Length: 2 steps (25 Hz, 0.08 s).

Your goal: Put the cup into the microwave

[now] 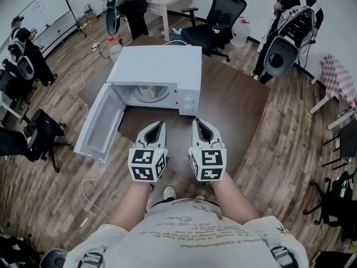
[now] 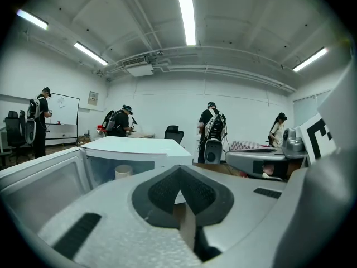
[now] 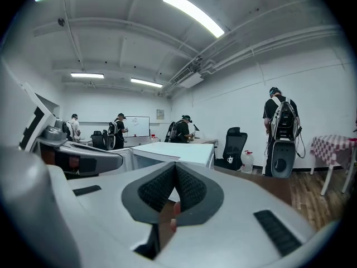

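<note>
A white microwave (image 1: 162, 66) stands on the brown table (image 1: 240, 116) with its door (image 1: 100, 121) swung open to the left. Inside its cavity sits a pale cup (image 1: 149, 93), upright; the left gripper view shows the cup (image 2: 123, 172) through the opening. My left gripper (image 1: 158, 128) and right gripper (image 1: 199, 124) hover side by side in front of the microwave, a short way from it, both shut with nothing between their pads. In the left gripper view the left gripper (image 2: 179, 175) points at the microwave (image 2: 134, 148). The right gripper (image 3: 175, 172) points past the microwave's (image 3: 173, 149) right side.
Black office chairs (image 1: 220, 15) stand behind the table, and a light desk (image 1: 167, 1) is farther back. Several people with backpack rigs (image 1: 290, 32) stand around the room. A white cable (image 1: 89, 188) lies on the wooden floor at the left. A checked table (image 1: 337, 80) is at right.
</note>
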Tool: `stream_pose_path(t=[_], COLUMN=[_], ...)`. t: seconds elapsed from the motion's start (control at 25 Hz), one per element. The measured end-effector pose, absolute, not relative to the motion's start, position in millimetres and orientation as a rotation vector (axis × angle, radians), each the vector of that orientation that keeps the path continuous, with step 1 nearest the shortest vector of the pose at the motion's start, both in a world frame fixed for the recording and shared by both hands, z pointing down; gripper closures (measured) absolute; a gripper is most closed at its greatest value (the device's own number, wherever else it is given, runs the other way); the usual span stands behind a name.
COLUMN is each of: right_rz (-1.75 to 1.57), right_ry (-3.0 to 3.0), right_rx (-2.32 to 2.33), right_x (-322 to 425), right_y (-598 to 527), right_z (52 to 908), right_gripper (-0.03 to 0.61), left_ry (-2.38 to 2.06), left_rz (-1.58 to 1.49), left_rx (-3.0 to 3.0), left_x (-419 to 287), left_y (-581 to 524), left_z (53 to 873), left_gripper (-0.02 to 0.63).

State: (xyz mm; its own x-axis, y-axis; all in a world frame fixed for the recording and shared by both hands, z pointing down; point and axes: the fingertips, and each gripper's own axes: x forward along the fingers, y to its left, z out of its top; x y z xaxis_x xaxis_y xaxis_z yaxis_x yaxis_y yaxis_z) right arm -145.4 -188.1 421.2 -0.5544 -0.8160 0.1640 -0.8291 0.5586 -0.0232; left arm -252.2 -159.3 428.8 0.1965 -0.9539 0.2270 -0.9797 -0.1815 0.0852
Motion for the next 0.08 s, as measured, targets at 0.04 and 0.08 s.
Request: stream_pose_path(t=[0.04,0.08], right_rz=[0.146,0.145], right_ry=[-2.652,-2.651], right_rx=[1.405,1.401], right_x=[-145.1,-144.7], right_y=[-187.0,-185.9], right_z=[421.1,420.9], right_gripper=[0.566,0.566], left_ry=[-1.855,-1.852], left_rz=[0.177,0.175], left_rx=[2.257,2.257], left_x=[-251.0,-249.8], left_y=[-157.9,-156.5], left_z=[428.4,427.9], left_gripper=[0.6,0.6])
